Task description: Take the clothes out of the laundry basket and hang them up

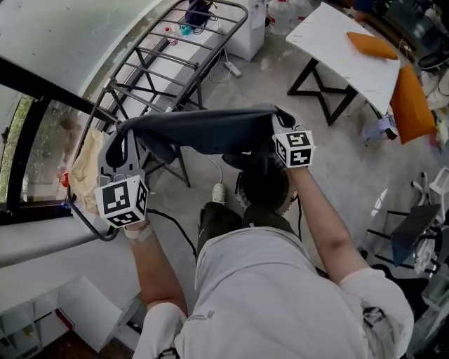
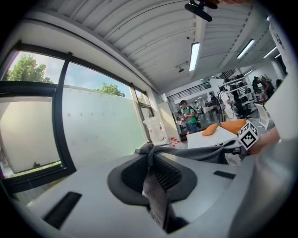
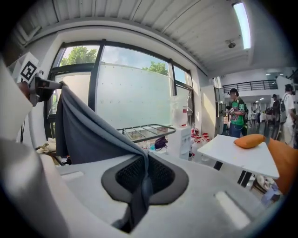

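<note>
Rack (image 1: 172, 52) beyond stretched garment (image 1: 203, 130), table (image 1: 337, 38) well apart

Cloth garment (image 1: 203, 130) w/ matt finish (soft-looking), metal-tube drying rack (image 1: 242, 17), smooth white tabletop (image 1: 337, 38), concrete floor (image 1: 259, 84)

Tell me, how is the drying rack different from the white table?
The drying rack has a top of open dark bars; the white table has a solid board for a top. The drying rack carries a small purple thing; the white table carries an orange cushion. Both stand on the grey floor on dark legs.
</note>
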### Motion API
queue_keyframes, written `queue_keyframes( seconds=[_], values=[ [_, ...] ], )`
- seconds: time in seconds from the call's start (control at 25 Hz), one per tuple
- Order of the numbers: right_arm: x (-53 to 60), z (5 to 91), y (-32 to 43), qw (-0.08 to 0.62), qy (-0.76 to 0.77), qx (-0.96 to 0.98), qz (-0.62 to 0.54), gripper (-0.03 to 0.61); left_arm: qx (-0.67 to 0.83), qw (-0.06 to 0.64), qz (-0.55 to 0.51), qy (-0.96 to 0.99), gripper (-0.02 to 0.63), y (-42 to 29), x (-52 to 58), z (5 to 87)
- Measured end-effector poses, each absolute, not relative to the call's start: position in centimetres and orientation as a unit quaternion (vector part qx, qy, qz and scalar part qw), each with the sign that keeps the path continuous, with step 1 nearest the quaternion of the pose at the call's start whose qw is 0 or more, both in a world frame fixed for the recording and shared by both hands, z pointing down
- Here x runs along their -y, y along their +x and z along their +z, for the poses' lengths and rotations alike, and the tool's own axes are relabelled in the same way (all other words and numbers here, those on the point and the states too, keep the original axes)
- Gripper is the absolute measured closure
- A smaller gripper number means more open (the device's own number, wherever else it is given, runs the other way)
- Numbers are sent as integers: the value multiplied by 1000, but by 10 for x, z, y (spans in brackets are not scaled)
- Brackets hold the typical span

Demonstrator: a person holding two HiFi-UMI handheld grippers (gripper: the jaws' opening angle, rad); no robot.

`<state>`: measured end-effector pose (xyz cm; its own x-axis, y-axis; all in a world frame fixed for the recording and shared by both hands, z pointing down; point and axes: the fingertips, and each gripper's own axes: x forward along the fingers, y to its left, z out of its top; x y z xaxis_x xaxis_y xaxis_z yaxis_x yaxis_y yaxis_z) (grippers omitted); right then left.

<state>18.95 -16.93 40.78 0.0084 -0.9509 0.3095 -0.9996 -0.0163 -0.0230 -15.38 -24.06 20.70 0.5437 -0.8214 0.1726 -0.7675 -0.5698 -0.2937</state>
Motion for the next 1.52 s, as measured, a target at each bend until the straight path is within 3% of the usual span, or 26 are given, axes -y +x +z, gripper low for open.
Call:
queue_keyframes(
  seconds=[0.36, 0.72, 1.08, 1.52],
  values=[
    [215, 298, 157, 81, 705, 705, -5, 560, -521, 68, -139, -840, 581, -236, 253, 227],
    [283, 214, 121, 83, 726, 675, -98, 560, -519, 91, -115, -842, 580, -275, 331, 222],
    [406, 174, 56, 91, 735, 659, -133, 560, -519, 123, -117, -838, 580, -334, 444, 221],
    [539, 162, -8, 98, 679, 714, -141, 560, -573, 125, -132, -799, 580, -394, 496, 219]
  ],
)
